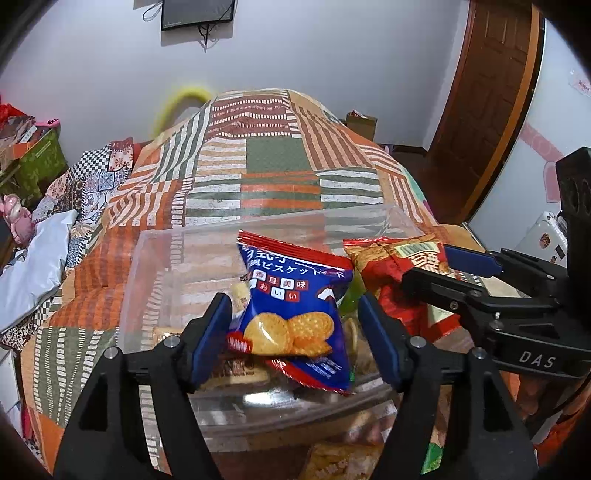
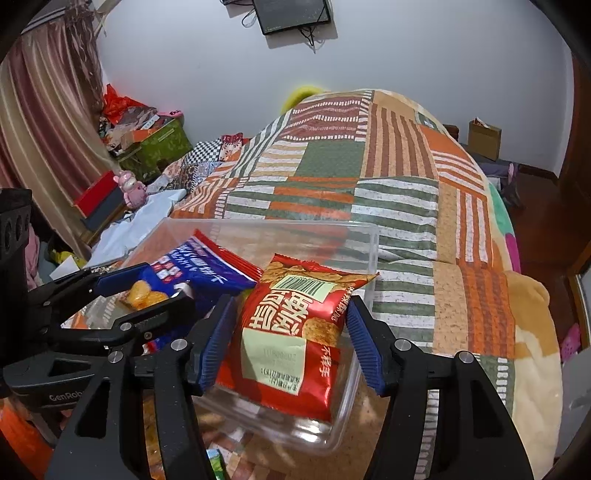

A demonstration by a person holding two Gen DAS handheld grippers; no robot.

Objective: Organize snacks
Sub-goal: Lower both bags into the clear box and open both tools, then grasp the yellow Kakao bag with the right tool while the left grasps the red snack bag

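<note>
1. A clear plastic bin (image 1: 177, 258) sits on a bed covered with a patchwork bedspread (image 1: 280, 166) of orange, green and cream striped blocks; in the right wrist view the same bin (image 2: 364, 258) lies near the bedspread (image 2: 399, 192) edge closest to the cameras.
2. The left gripper (image 1: 295, 328) hangs over the bin with its blue pads standing apart, a blue biscuit packet (image 1: 295, 306) between them; a gap shows at each side, so the pads do not press on it.
3. The packet rests atop other wrapped snacks (image 1: 236, 373) in the bin (too jumbled to name singly).
4. The right gripper (image 2: 291, 332) has its pads on either side of a red cracker packet (image 2: 295, 332), which lies over the bin's near corner. The left pad sits right at the packet's edge, the right pad shows a thin gap; whether they squeeze it I cannot tell.
5. From the left wrist view the red cracker packet (image 1: 391, 280) lies just beside the blue one, and the right gripper (image 1: 439, 269) reaches in from the right.
6. Room: a pale wall carries a dark screen (image 1: 197, 13) with dangling cables, and a brown wooden door (image 1: 491, 81) stands to the right.
7. To the left are a striped curtain (image 2: 40, 122), green boxes (image 2: 162, 144) heaped with clutter, and a white cloth (image 1: 40, 266) on the bed.
8. More packets (image 1: 343, 461) lie on the bedspread in front of the bin.
</note>
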